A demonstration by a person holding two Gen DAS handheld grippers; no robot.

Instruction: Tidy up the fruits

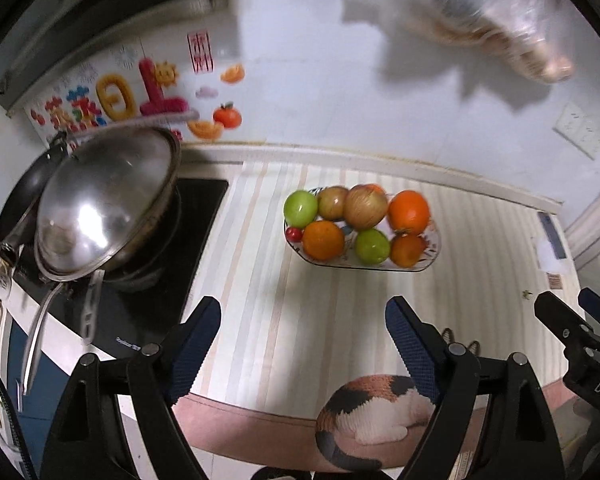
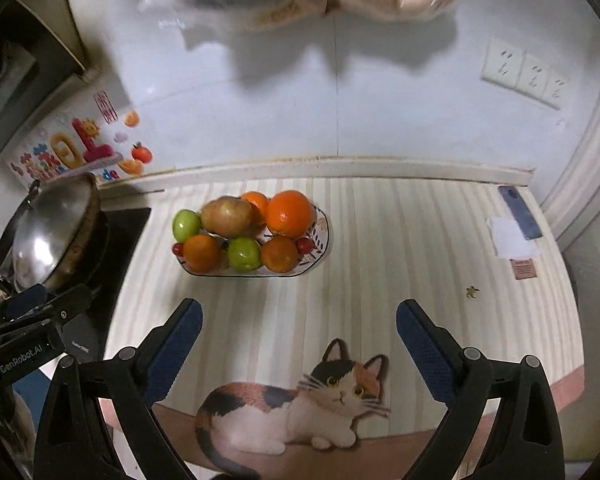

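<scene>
Your left gripper (image 1: 302, 336) hangs nearest the lens, jaws spread wide, nothing between them; your right gripper (image 2: 298, 338) likewise, wide apart and empty, over the cat picture (image 2: 296, 404) on the striped mat (image 2: 400, 248).

Item: fruit plate (image 2: 322, 236), oblong, patterned rim, long axis running left to right across both of your views, parallel to the back wall. It sits on the mat, well ahead of both grippers.

Contents: large orange (image 2: 290, 213) at the right end; brownish apple (image 2: 226, 216) at centre back; green fruit (image 2: 186, 225) at the left end; front row of orange (image 2: 201, 252), green fruit (image 2: 243, 253), orange (image 2: 279, 253); small red fruit (image 2: 304, 244) at the right edge.

Surroundings: steel lid (image 1: 104, 200) tilted on a dark wok (image 1: 24, 196), left of the plate on the black cooktop (image 1: 204, 196). Phone (image 2: 520, 212) and paper slip (image 2: 512, 240) lie far right. Wall sockets (image 2: 524, 72) above.
</scene>
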